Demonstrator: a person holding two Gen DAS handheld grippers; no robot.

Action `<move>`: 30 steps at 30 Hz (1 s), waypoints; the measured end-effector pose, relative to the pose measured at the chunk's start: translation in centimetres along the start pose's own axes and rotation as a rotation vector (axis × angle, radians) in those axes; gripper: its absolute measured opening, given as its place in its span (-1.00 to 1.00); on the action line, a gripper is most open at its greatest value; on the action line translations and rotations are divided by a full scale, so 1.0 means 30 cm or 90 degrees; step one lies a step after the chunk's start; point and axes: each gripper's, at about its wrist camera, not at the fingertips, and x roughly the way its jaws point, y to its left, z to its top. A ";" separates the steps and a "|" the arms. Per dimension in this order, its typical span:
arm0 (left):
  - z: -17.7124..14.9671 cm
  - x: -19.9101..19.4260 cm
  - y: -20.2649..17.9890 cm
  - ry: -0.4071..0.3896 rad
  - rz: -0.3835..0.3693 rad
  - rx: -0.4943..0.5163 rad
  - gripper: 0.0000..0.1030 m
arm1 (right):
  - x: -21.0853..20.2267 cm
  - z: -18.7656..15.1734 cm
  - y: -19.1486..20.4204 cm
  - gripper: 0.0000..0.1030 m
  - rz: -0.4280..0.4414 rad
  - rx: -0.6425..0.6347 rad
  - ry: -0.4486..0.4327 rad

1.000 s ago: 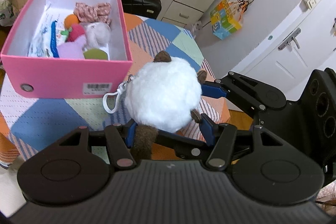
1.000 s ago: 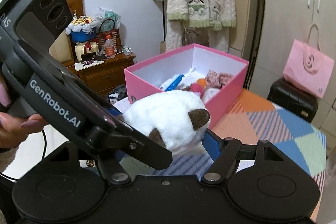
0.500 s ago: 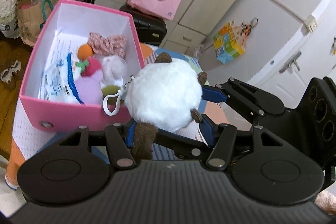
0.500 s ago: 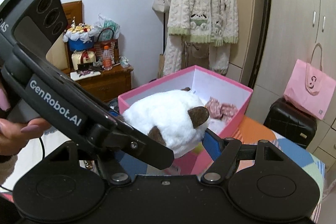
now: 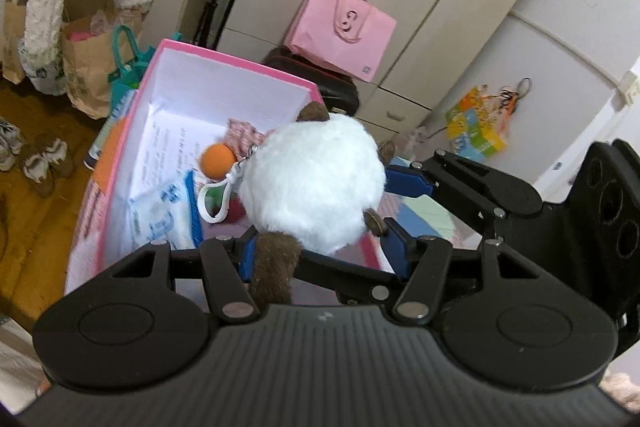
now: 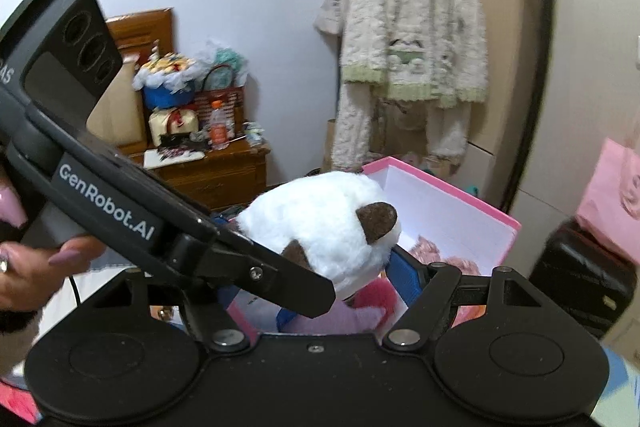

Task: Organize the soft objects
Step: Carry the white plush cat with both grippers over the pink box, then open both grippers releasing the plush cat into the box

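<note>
plush toy: white, round, brown ears and tail, a white plastic clip hanging from its left side. position: held in the air over the near edge of the pink box, above the small soft things already inside, an orange ball among them. left hand-held gripper is clamped on the toy's lower body, blue pads sunk into the fur. right hand-held gripper also presses it from both sides, jaws standing wider. judged light, very soft, springy; fur likely slippery under a shallow pinch. best hold is across the full body, not ears, tail or clip. no breakage risk; a drop into the box should be harmless.
</note>
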 end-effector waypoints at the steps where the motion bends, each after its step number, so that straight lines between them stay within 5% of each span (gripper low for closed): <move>1: 0.011 0.013 0.010 0.000 0.008 0.001 0.14 | 0.022 0.002 -0.013 0.56 0.010 -0.006 0.000; 21: 0.142 0.238 0.168 0.015 0.107 -0.022 0.13 | 0.344 0.037 -0.196 0.60 0.066 -0.010 0.095; 30: 0.116 0.152 0.108 -0.052 0.167 0.039 0.20 | 0.311 0.018 -0.198 0.60 0.058 -0.001 0.082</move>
